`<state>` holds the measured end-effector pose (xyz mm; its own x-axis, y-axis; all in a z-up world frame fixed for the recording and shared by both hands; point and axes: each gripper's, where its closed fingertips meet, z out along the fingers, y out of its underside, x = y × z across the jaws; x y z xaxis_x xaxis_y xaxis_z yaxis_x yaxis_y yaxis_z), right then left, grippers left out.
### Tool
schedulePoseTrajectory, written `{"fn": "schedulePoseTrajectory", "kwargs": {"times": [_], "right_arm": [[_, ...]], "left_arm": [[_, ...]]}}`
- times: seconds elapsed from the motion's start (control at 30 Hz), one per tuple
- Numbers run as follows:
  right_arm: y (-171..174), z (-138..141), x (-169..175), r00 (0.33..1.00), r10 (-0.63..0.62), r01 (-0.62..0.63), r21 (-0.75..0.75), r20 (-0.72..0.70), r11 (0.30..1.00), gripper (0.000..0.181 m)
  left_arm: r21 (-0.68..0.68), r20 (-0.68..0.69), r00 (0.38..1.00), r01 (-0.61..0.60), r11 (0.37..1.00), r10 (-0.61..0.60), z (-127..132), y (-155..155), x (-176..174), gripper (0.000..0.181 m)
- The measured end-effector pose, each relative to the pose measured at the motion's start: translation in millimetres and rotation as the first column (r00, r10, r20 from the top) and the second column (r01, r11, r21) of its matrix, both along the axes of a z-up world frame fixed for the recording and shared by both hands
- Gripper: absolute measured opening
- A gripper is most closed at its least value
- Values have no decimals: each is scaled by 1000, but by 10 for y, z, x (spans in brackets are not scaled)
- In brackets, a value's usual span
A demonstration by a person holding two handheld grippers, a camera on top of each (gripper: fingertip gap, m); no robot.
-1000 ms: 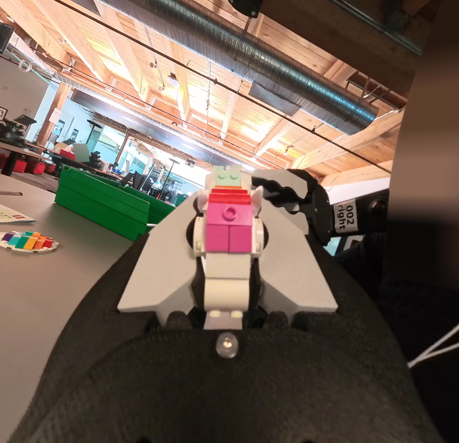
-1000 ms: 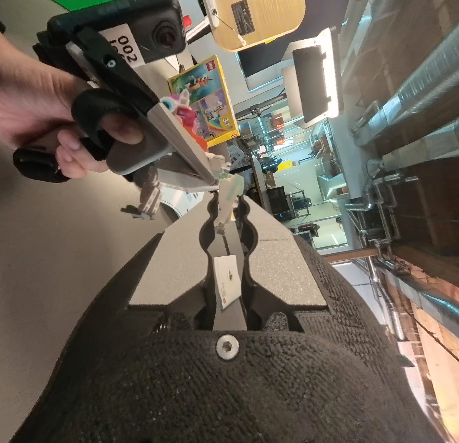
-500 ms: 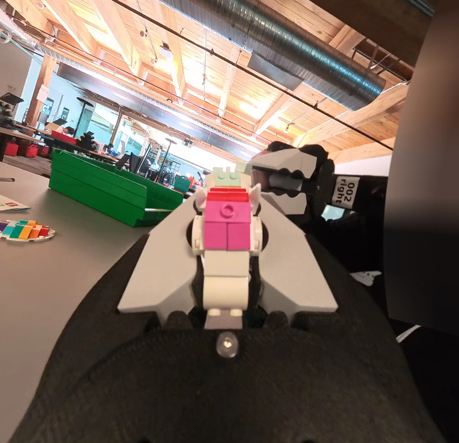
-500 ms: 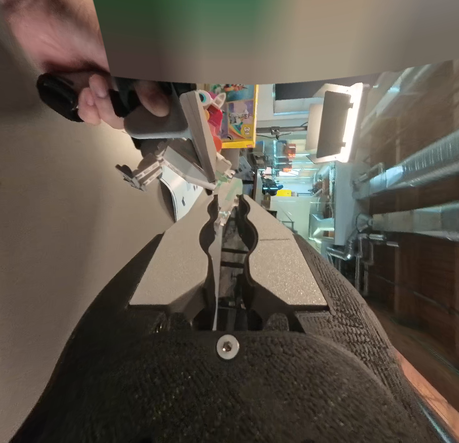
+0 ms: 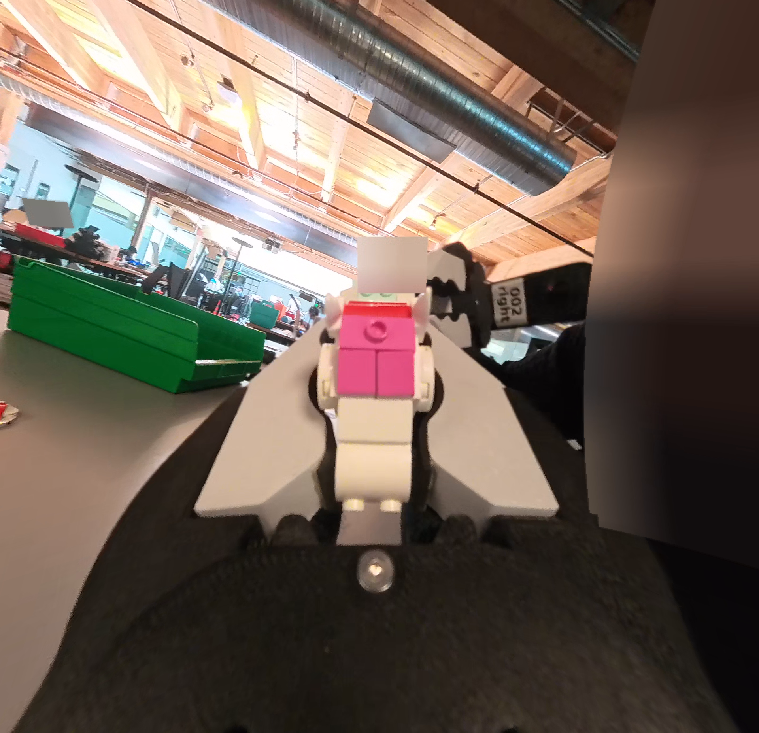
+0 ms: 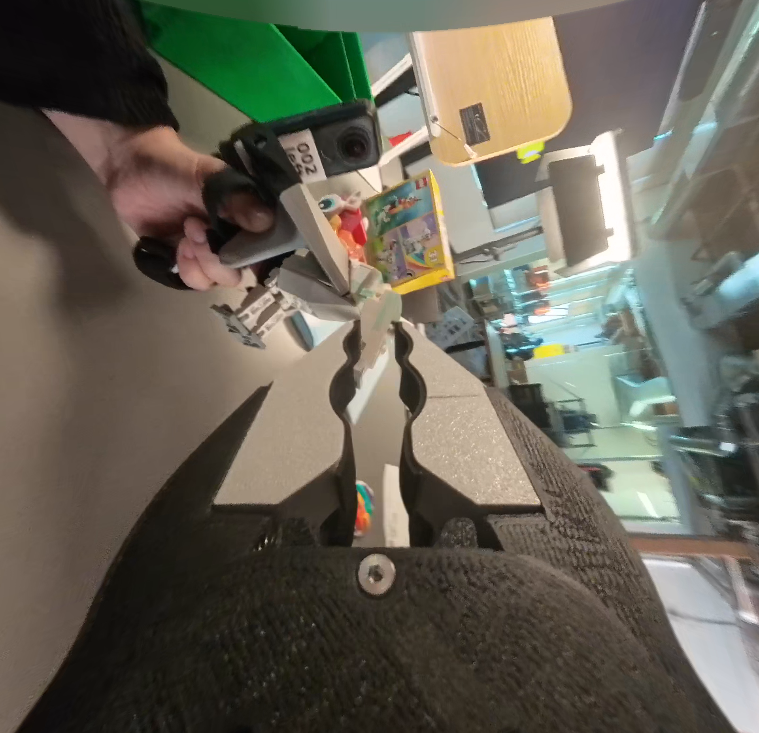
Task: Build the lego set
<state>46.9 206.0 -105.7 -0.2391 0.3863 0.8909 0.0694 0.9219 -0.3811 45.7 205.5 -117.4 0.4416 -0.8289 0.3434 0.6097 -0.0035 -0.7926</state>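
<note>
My left gripper [image 5: 376, 335] is shut on the lego model [image 5: 376, 368], a white body with pink, red and pale green bricks, held above the grey table [image 5: 82, 458]. My right gripper [image 6: 377, 328] is shut on a small pale green and white piece [image 6: 380, 317], which touches the front end of the model. In the left wrist view the right gripper [image 5: 449, 298] sits just right of the model's tip. In the right wrist view a hand holds the left gripper [image 6: 349, 294], and the model's orange and red bricks [image 6: 349, 228] show beside its fingers.
A green bin [image 5: 123, 331] stands on the table at the back left. A yellow lego box [image 6: 406, 237] stands behind the model. A plate of coloured bricks [image 5: 5, 413] lies at the far left edge. A black sleeve [image 6: 78, 48] is at the upper left. My left and right fingertips are right by each other.
Both grippers turned while staying together. The pale piece stays at the model's front end. The plate of bricks slid to the left edge of the left wrist view.
</note>
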Motion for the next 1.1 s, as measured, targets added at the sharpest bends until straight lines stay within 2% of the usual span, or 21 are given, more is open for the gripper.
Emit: {"fn": "schedulePoseTrajectory", "kwargs": {"times": [0.03,0.1,0.2,0.33,1.1], "right_arm": [[6,0,-7,1000,-18,20,57,-22,998,15],[7,-3,-4,998,-34,39,116,-44,992,14],[12,16,19,998,-32,35,49,-55,998,14],[-1,43,11,994,-35,43,76,-101,996,14],[2,-58,53,995,-59,72,178,-76,981,15]], "left_arm": [[-3,-3,1000,-17,1000,17,-7,10,-11,37],[0,-13,999,-38,999,38,-12,17,-12,37],[5,-8,999,-32,999,32,10,5,2,37],[6,-3,1000,-7,1000,7,17,-11,17,37],[-17,8,1000,20,1000,-20,-42,-2,38,37]]}}
